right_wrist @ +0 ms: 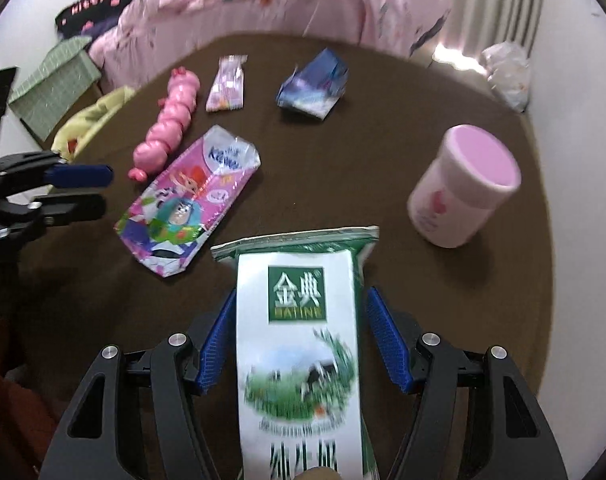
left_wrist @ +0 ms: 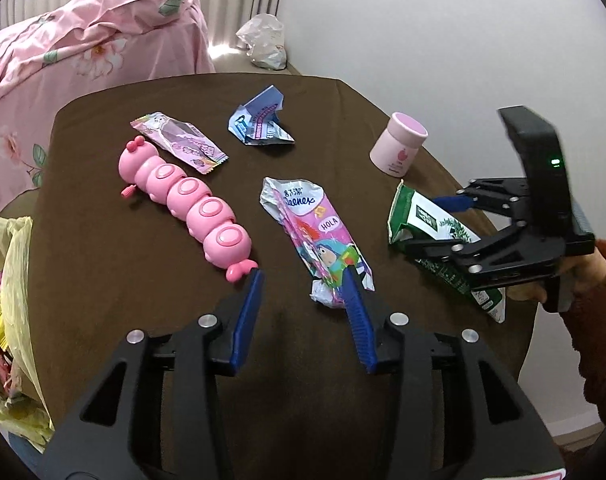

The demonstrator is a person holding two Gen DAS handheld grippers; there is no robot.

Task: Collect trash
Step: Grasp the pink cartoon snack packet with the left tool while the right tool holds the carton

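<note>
My left gripper (left_wrist: pixel 305 282) is open above the brown table (left_wrist: pixel 103 280); its right finger (left_wrist: pixel 357 312) lies over the near end of a pink Kleenex tissue wrapper (left_wrist: pixel 319 232), also in the right wrist view (right_wrist: pixel 187 200). My right gripper (right_wrist: pixel 301 300) is open with its fingers on both sides of a flattened green-and-white milk carton (right_wrist: pixel 303 344), which also shows in the left wrist view (left_wrist: pixel 427 220). A pink snack wrapper (left_wrist: pixel 179 142) and a crumpled blue wrapper (left_wrist: pixel 259 120) lie farther back.
A pink caterpillar toy (left_wrist: pixel 187 204) lies left of the tissue wrapper. A pink-lidded jar (left_wrist: pixel 399 144) stands at the right. A yellow plastic bag (left_wrist: pixel 11 300) with trash hangs off the table's left edge. A pink quilt (left_wrist: pixel 83 40) lies beyond.
</note>
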